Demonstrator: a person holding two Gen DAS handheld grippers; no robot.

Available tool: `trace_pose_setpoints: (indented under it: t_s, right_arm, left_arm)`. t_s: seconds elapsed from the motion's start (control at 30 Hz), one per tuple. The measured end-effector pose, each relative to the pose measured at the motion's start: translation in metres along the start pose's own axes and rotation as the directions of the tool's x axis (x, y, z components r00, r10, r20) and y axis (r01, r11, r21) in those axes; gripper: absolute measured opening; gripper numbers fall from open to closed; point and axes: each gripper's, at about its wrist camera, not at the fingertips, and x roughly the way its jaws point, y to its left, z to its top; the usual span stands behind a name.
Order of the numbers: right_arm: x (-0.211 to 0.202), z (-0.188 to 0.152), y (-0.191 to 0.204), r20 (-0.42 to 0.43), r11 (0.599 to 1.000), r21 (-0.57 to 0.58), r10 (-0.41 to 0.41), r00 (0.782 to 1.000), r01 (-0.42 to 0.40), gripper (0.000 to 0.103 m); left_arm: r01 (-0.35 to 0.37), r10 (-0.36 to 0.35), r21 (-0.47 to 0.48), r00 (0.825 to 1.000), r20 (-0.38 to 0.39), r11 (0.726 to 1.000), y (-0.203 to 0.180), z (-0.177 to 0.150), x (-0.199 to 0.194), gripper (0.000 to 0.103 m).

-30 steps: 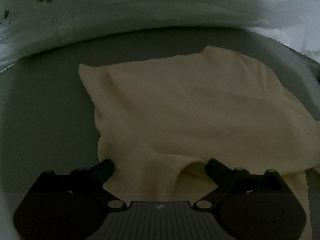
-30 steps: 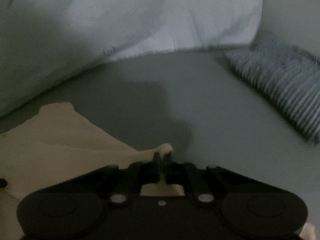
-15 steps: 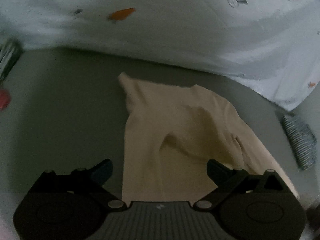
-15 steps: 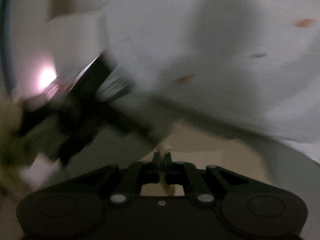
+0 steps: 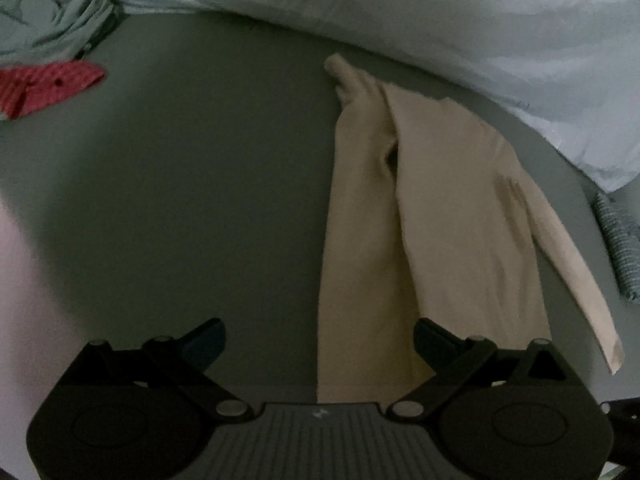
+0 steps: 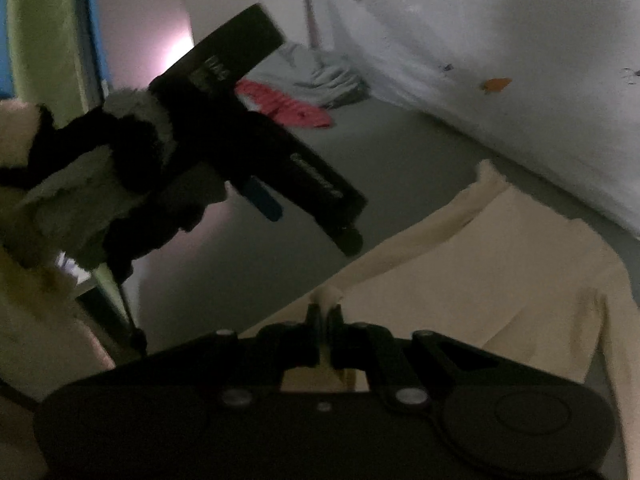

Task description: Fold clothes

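**Right claw is pinching the cream cloth**

The right gripper (image 6: 325,312) is squeezing a small bit of the cream cloth (image 6: 480,276) between its two tips, low in the middle of the right wrist view. The cloth is spreading out to the right of it, over the grey bed (image 6: 400,148).

In the left wrist view, the left gripper (image 5: 318,340) is sitting wide apart and holding nothing. The cream cloth (image 5: 440,208) is lying long and narrow from the top middle down to the lower right. It is passing between the two fingers without touching them.

A red cloth (image 5: 44,84) is lying at the upper left. A white blanket (image 5: 480,28) is running along the top.
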Motion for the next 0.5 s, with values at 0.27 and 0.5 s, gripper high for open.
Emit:
trace_pose_setpoints:
  t_s: [0.27, 0.5]
  right_arm:
    - [0.027, -0.006, 0.012, -0.127, 1.000, 0.008, -0.009, 0.992, 0.010, 0.035]
    - [0.018, 0.017, -0.059, -0.009, 0.961, 0.233, -0.150, 0.989, 0.148, 0.040]
  left_arm:
    - [-0.011, 0.011, 0.021, 1.000, -0.012, 1.000, 0.002, -0.002, 0.005, 0.099]
    - [-0.017, 0.017, 0.001, 1.000, 0.026, 1.000, 0.008, 0.029, 0.013, 0.099]
